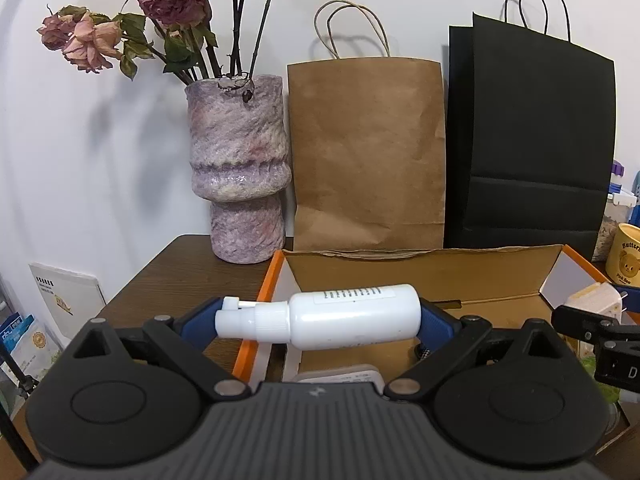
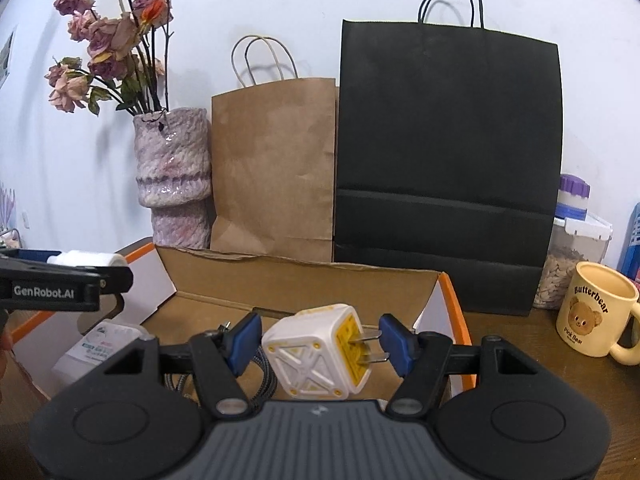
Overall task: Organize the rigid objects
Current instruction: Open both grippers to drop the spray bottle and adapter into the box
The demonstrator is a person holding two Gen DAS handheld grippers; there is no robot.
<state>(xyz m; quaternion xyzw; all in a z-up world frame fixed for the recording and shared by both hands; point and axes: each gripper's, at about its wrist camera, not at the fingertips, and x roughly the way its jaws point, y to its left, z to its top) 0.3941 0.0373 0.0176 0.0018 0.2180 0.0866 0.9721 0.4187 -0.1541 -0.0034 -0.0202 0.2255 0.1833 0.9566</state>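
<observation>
My left gripper [image 1: 316,320] is shut on a white spray bottle [image 1: 332,317], held lengthwise between the blue pads above the left end of an open cardboard box with orange edges [image 1: 420,276]. My right gripper [image 2: 320,340] holds a white and yellow plug adapter [image 2: 316,350] over the same box [image 2: 304,280]; its prongs touch the right pad, and the left pad's contact is hard to see. The left gripper and bottle also show at the left of the right wrist view [image 2: 80,268]. The right gripper with the adapter shows at the right of the left wrist view [image 1: 592,308].
A white packet [image 2: 100,344] and a braided cable [image 2: 264,380] lie in the box. Behind it stand a vase of dried roses [image 1: 240,168], a brown paper bag [image 1: 368,152] and a black paper bag [image 1: 532,140]. A yellow bear mug [image 2: 596,312] and a seed jar [image 2: 572,256] stand right.
</observation>
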